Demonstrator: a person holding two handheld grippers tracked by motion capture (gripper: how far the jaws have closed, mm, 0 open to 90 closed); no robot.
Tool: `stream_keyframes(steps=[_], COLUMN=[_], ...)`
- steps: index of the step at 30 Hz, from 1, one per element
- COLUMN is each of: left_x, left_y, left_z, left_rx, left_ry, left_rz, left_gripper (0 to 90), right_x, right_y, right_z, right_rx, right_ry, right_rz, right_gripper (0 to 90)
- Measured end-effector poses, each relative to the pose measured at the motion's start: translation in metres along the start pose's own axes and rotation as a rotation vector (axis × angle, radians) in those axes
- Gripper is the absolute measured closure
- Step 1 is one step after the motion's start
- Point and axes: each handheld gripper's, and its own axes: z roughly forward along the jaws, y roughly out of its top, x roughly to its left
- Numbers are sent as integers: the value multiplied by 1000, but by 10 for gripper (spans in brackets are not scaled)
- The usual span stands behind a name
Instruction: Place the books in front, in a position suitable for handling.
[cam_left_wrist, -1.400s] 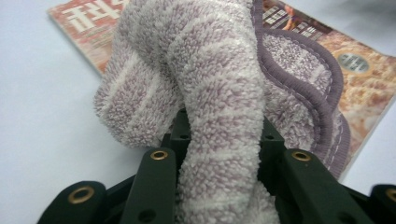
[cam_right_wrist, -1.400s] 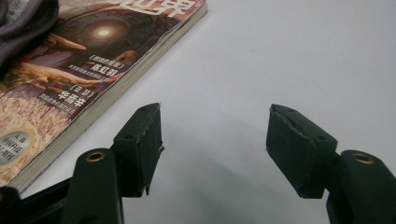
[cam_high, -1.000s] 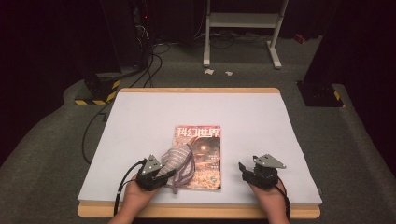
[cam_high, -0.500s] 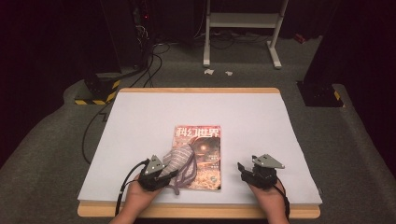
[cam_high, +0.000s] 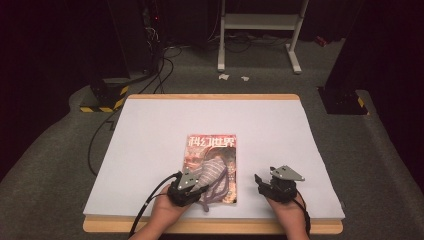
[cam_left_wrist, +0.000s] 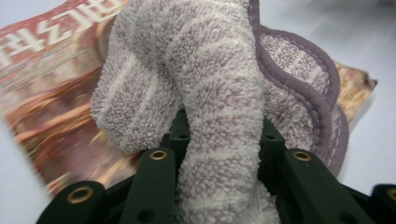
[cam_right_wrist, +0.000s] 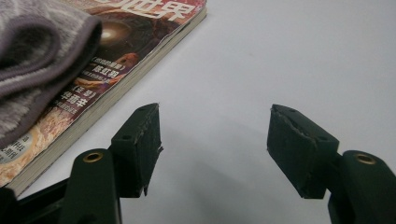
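Note:
A magazine (cam_high: 212, 146) with a red-brown cover lies on the white table sheet (cam_high: 150, 150), near its front middle. A purple-and-white striped towel (cam_high: 216, 174) is bunched on the magazine's lower half. My left gripper (cam_high: 196, 183) is at the cover's front left corner, shut on a thick fold of the towel (cam_left_wrist: 219, 93), which rises between its jaws above the magazine (cam_left_wrist: 51, 84). My right gripper (cam_high: 262, 183) rests on the sheet to the right of the magazine, open with nothing between its fingers. In the right gripper view, that gripper (cam_right_wrist: 215, 135) faces bare sheet, with the magazine (cam_right_wrist: 140, 42) and the towel (cam_right_wrist: 32, 56) at the left.
The table's wooden front edge (cam_high: 215, 226) runs just below both hands. A black cable (cam_high: 150, 200) trails from the left gripper over the front edge. Behind the table on the floor are cables (cam_high: 155, 70), a white rack (cam_high: 260, 30) and black stands (cam_high: 345, 95).
My left gripper has slid to the right with the towel, dragging it across the magazine's lower cover. The right gripper has stayed in place.

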Motion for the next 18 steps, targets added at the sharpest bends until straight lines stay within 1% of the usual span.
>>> stream_keyframes(steps=[2,7,10,14,18], left_x=[-4,-20,-25,-22,-14], left_y=[4,12,15,15,11], left_z=[5,20,24,22,15], left_rx=[-1,-22,-24,-14,-1], left_ry=[-13,-44,-46,-51,-38], left_rz=[4,10,22,36,46], left_gripper=[675,675,675,675,676], right_x=[-1,-2,0,2,0], right_y=[0,0,1,1,0], right_z=[0,1,0,0,-1], right_rx=[2,4,-4,-1,-2], right_ry=[-1,-1,2,3,1], right_rz=[0,7,-2,-4,2], right_gripper=[350,350,350,350,350])
